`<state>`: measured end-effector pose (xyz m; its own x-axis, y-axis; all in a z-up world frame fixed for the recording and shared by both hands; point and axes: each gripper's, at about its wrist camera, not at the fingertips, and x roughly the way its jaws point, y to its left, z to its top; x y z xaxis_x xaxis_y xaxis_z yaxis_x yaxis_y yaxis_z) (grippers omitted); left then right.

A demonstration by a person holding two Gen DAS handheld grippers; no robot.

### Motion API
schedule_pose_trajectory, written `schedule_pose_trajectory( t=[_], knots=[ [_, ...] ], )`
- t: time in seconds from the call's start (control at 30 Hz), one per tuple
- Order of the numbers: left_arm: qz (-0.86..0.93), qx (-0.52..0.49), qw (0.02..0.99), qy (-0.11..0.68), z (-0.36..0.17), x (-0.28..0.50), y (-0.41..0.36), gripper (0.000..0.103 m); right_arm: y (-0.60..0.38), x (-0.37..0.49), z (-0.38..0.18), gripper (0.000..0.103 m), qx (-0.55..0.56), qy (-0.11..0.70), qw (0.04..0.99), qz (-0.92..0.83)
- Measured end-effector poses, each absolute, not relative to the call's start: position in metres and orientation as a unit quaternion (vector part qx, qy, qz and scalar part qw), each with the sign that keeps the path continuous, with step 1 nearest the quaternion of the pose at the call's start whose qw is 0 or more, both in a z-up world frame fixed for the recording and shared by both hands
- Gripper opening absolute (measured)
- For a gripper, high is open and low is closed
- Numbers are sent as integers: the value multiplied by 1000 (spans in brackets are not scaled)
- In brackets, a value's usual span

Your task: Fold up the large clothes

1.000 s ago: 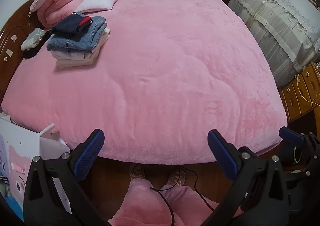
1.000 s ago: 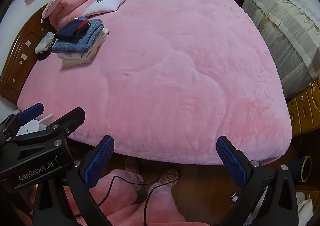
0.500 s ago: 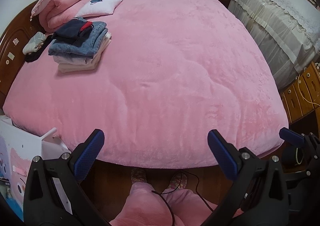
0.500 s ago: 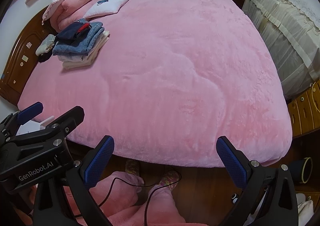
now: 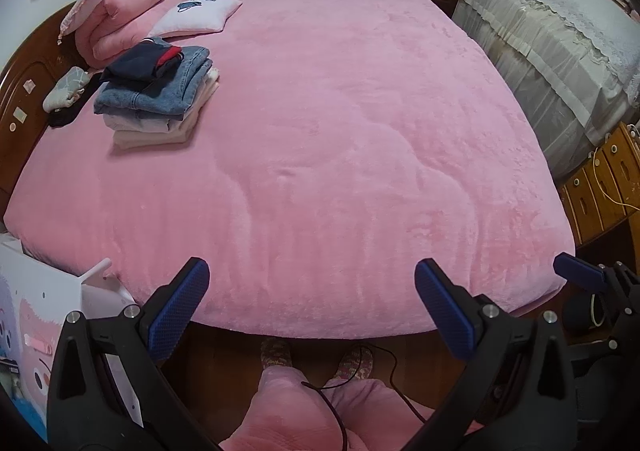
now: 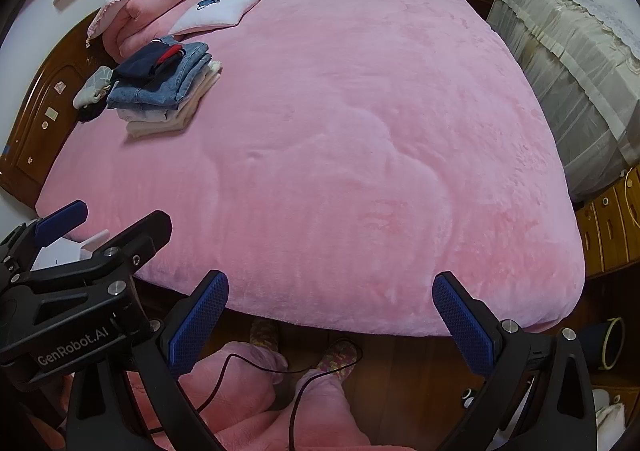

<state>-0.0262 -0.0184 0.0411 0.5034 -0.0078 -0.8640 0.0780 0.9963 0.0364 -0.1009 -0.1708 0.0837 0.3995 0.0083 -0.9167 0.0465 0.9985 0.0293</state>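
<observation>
A stack of folded clothes (image 5: 158, 93) (image 6: 164, 89), dark navy on top, denim below, pale garments underneath, rests at the far left of the pink bed (image 5: 340, 139) (image 6: 352, 139). My left gripper (image 5: 312, 293) hangs open above the bed's near edge with nothing between its blue pads. My right gripper (image 6: 330, 305) is open too, level with the same edge and empty. The left gripper's body (image 6: 60, 251) shows at the left of the right wrist view. The right gripper's tip (image 5: 580, 275) shows at the right of the left wrist view.
A folded pink quilt (image 5: 124, 11) and a white pillow (image 5: 198, 13) lie by the wooden headboard (image 5: 20, 91). A covered piece of furniture (image 5: 552, 51) and wooden drawers (image 5: 604, 179) stand to the right. A person's pink-clad legs (image 5: 304, 403) and a cable are below.
Both grippers have drifted back and tilted slightly, so the bed and the clothes stack sit lower in the views. The jaws stay open.
</observation>
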Motion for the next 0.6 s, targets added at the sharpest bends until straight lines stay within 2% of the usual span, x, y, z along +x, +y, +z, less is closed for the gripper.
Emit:
schedule_pose_trajectory(
  t=[0.6],
  knots=[
    [-24, 35, 864, 502, 39, -24, -23, 100, -173, -97, 84, 103, 24, 550, 835, -11]
  ],
)
